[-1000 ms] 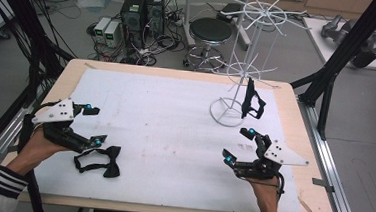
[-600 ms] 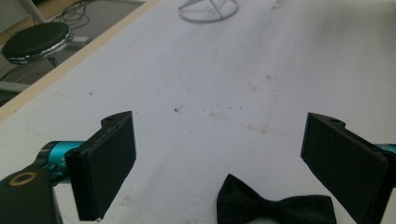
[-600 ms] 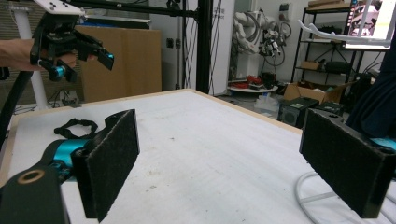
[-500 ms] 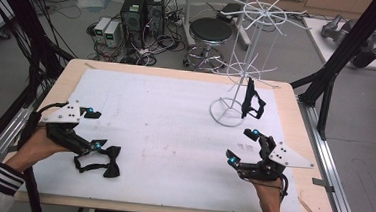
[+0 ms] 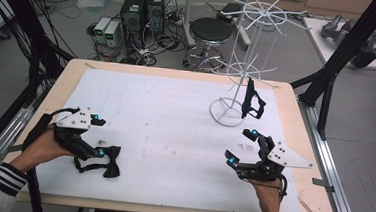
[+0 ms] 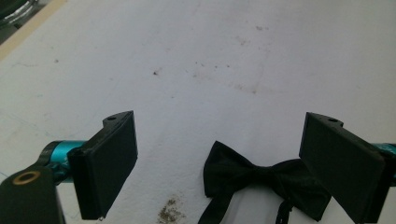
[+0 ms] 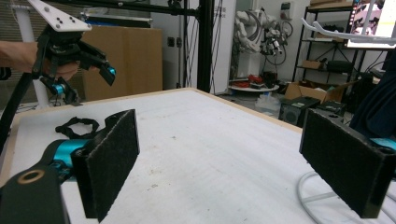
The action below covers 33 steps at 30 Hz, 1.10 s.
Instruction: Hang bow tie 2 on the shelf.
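A white mat [image 5: 174,130] covers the table, with a wire rack [image 5: 244,65] standing far right. The left gripper [image 5: 98,137] is spread wide, holding nothing, above the black bow tie [image 6: 261,179] lying flat. The right gripper [image 5: 240,147] also gapes empty.

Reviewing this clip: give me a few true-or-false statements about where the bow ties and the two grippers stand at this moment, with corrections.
1. The left gripper is open above a bow tie lying on the white mat. True.
2. The right gripper is clamped on a bow tie. False: it is open and holds nothing.
3. A second bow tie hangs on the white wire stand. True.
4. The wire stand sits at the table's left edge. False: it stands toward the far right of the mat.
5. The bow tie near the left gripper is red. False: it is black.
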Motion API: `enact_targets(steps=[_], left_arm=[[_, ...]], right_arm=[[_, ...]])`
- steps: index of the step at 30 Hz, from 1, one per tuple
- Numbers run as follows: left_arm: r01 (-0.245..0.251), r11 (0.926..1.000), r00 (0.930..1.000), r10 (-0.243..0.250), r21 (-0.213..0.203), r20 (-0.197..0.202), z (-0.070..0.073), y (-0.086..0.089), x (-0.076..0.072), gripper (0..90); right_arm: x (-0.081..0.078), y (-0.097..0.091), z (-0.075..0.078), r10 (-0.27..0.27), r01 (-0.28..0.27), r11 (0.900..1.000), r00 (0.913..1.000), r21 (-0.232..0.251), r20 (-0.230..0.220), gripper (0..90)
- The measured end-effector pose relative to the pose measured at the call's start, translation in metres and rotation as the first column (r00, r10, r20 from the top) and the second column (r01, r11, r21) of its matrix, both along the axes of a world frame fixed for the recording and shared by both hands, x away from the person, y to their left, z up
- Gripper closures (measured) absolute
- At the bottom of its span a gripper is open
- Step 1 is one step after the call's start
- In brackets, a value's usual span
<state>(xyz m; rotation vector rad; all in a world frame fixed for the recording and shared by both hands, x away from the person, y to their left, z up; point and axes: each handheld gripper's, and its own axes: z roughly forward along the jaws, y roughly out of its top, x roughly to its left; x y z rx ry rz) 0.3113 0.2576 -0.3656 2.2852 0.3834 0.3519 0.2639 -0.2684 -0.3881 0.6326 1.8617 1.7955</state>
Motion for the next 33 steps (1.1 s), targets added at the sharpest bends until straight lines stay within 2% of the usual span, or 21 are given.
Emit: enact_targets(steps=[3, 7, 11, 18, 20, 21, 22, 23, 29, 33], left_arm=[[0.015, 0.9991, 0.9997, -0.014, 0.04, -0.02, -0.004, -0.003, 0.003, 11.9], [0.035, 0.9943, 0.9987, -0.031, 0.101, -0.039, -0.012, -0.007, 0.007, 12.1], [0.051, 0.9894, 0.9973, -0.043, 0.136, -0.059, -0.018, -0.009, 0.012, 13.2], [0.075, 0.9835, 0.9943, -0.061, 0.165, -0.087, -0.026, -0.013, 0.016, 16.5], [0.093, 0.9783, 0.9923, -0.076, 0.185, -0.098, -0.027, -0.013, 0.017, 17.7], [0.093, 0.9787, 0.9918, -0.075, 0.183, -0.103, -0.029, -0.014, 0.017, 18.1], [0.104, 0.9749, 0.9908, -0.084, 0.197, -0.107, -0.03, -0.014, 0.018, 18.2], [0.104, 0.9745, 0.9902, -0.083, 0.199, -0.113, -0.031, -0.014, 0.019, 18.2], [0.136, 0.9603, 0.9847, -0.104, 0.244, -0.14, -0.038, -0.015, 0.023, 20.3], [0.145, 0.9556, 0.9829, -0.109, 0.257, -0.148, -0.041, -0.015, 0.025, 21.9]], right_arm=[[0.0, 0.0, 0.0, 0.0, 0.0, 1.0, 1.0, 0.002, -0.003, 11.3], [0.0, 0.0, 0.0, 0.003, -0.003, 1.0, 1.0, 0.003, -0.002, 11.3], [0.0, 0.0, 0.0, 0.002, -0.002, 1.0, 1.0, 0.005, -0.004, 11.3], [-0.001, 0.0, 0.0, 0.001, -0.001, 1.0, 1.0, 0.006, -0.006, 11.3], [0.0, 0.0, 0.0, 0.003, -0.003, 1.0, 1.0, 0.004, 0.0, 11.3], [-0.001, 0.0, 0.0, 0.003, -0.003, 1.0, 1.0, 0.007, -0.003, 11.3], [-0.001, 0.0, 0.0, 0.003, -0.003, 1.0, 1.0, 0.006, -0.005, 11.3], [-0.001, 0.0, 0.0, 0.003, -0.003, 1.0, 1.0, 0.006, -0.004, 11.3], [0.0, 0.0, -0.002, 0.0, 0.0, 1.0, 1.0, 0.006, -0.008, 11.3], [0.0, 0.001, -0.003, 0.004, -0.004, 1.0, 0.9999, 0.001, -0.011, 11.3]])
